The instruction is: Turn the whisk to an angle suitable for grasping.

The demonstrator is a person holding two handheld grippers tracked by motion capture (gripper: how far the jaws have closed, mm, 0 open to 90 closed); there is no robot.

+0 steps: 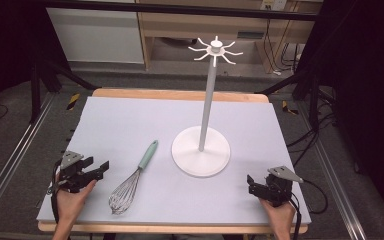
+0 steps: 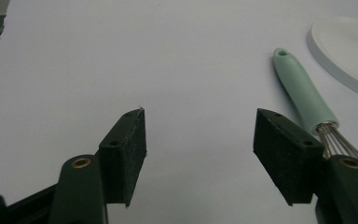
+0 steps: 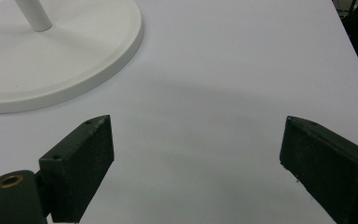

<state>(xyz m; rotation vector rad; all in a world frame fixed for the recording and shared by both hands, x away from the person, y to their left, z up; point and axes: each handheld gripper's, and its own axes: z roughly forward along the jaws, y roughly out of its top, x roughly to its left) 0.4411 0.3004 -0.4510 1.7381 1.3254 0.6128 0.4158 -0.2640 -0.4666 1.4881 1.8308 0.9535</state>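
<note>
Nothing on this table is really acting as a container, the closest thing is the white stand (image 1: 201, 150) with its round dished base, and that base is sitting bare, nothing lying in it. Its pole is going straight up to a ring of little hook arms at the top. The whisk (image 1: 132, 179) is lying flat on the pale mat (image 1: 130, 120), wire end pointing toward the person and the mint green handle angling up toward the stand's base, near it but not touching. The left gripper (image 1: 100, 169) is hovering just beside the whisk on its left, jaws standing wide apart and gripping nothing; in the left gripper view the whisk handle (image 2: 303, 93) is running up past the outside of one jaw, and that jaw is covering most of the wires. The right gripper (image 1: 250, 183) is sitting over at the other near corner of the mat, well apart from the whisk, jaws also spread wide with only bare mat between them. In the right gripper view the stand's base (image 3: 74, 60) is getting cut off by the frame edge. Can't really tell if either gripper is resting on the mat or floating just above it, the high view is too small for that.
</note>
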